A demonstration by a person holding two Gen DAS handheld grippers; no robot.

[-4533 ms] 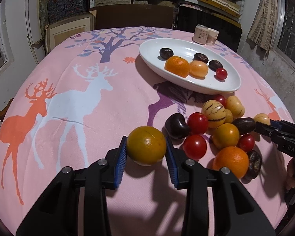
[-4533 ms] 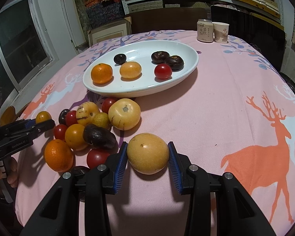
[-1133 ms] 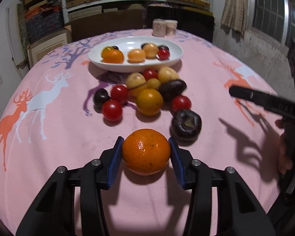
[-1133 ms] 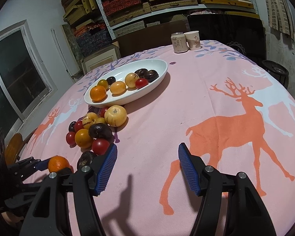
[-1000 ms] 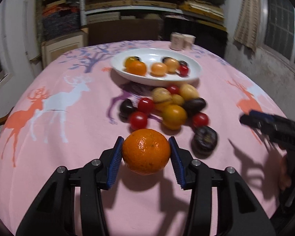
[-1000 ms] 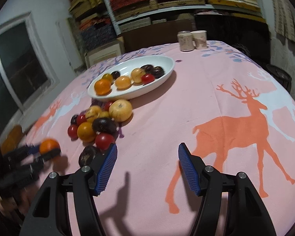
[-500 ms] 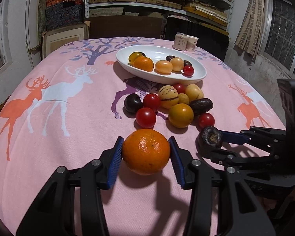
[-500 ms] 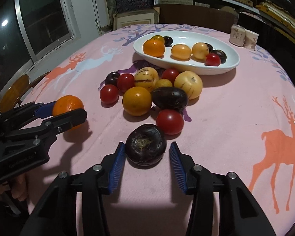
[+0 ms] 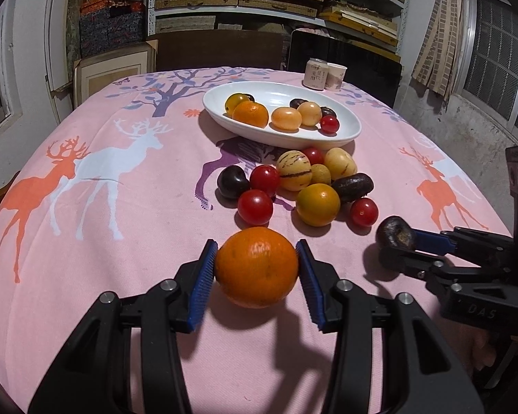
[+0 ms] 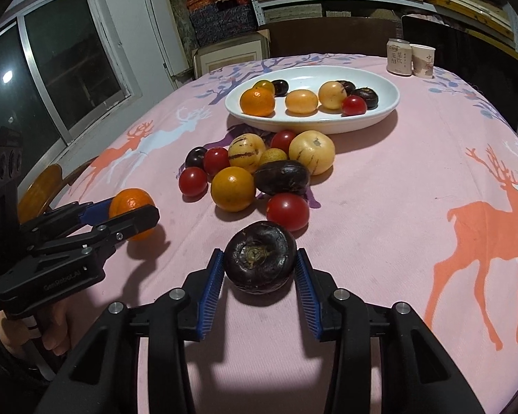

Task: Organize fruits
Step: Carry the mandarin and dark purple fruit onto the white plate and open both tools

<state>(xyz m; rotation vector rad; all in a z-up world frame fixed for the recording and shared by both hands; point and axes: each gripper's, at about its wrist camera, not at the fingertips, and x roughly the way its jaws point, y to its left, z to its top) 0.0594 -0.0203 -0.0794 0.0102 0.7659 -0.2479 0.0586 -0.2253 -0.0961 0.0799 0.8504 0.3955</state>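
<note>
A round table under a pink tablecloth (image 9: 121, 241) printed with orange and white deer fills both views. Toward its far side sits a white oval dish (image 9: 348, 131) holding an orange, several yellow fruits, a cherry tomato and a few dark fruits. Just in front of the dish lies a loose cluster of fruit (image 9: 293, 186) on the cloth: two pale striped melons, a yellow-orange citrus, four red tomatoes, a dark plum and a dark oblong fruit, mostly touching one another. Behind the dish stand a can (image 9: 316, 74) and a paper cup (image 9: 335, 76), side by side.

The left gripper (image 9: 257, 270) pinches an orange (image 9: 257, 270) between its blue pads, nearer the camera than the cluster; whether it clears the cloth I cannot tell. The right gripper (image 10: 260, 265) pinches a dark purple wrinkled fruit (image 10: 260, 257) with its stem scar facing the camera, just in front of the nearest tomato; both blue pads press its sides. A hand (image 10: 52, 324) grips the left gripper's handle.
</note>
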